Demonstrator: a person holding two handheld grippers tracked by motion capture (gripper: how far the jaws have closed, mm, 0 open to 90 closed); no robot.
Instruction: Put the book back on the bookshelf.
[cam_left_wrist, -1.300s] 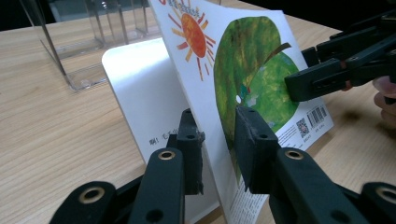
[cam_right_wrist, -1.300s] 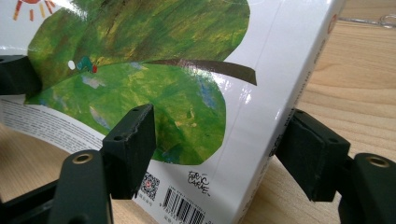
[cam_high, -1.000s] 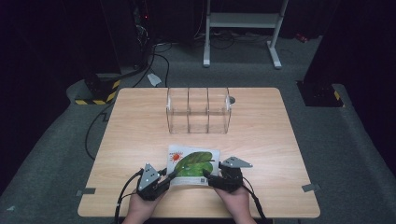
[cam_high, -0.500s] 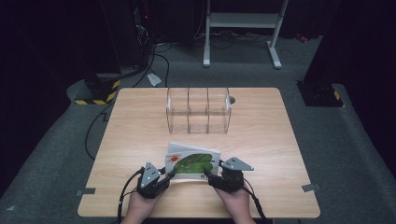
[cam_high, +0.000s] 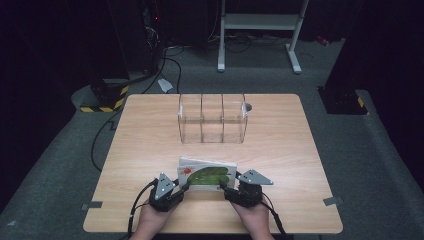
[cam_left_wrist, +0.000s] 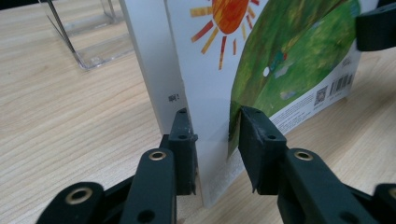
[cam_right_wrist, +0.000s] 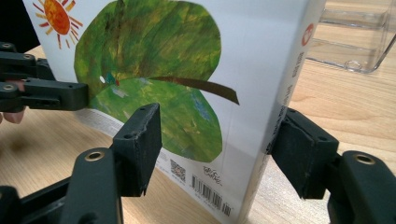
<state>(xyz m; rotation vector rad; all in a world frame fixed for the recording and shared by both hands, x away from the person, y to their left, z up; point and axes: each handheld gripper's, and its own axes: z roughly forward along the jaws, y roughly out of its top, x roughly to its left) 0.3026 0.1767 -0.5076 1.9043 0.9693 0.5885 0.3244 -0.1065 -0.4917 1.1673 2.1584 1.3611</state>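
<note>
Standing near the lower middle of the high view, the picture book (cam_high: 207, 175) is tipped up on its long edge on the worktop (cam_high: 150, 135), cover with sun and green leaf facing the person. Left gripper (cam_high: 186, 186) straddles the book's left end; its jaws have just been opening, and in the left gripper view (cam_left_wrist: 212, 126) the right pad stands off the cover, so the grip looks slack. Right gripper (cam_high: 227, 186) brackets the spine end, jaws spread, left pad clear of the cover (cam_right_wrist: 210, 126). Judgement: the two ends are flanked to steady the book upright for the clear divided holder (cam_high: 212, 118), well apart toward upper middle. Versus the earlier frames: the book then lay flatter; now it is steeper.
</note>
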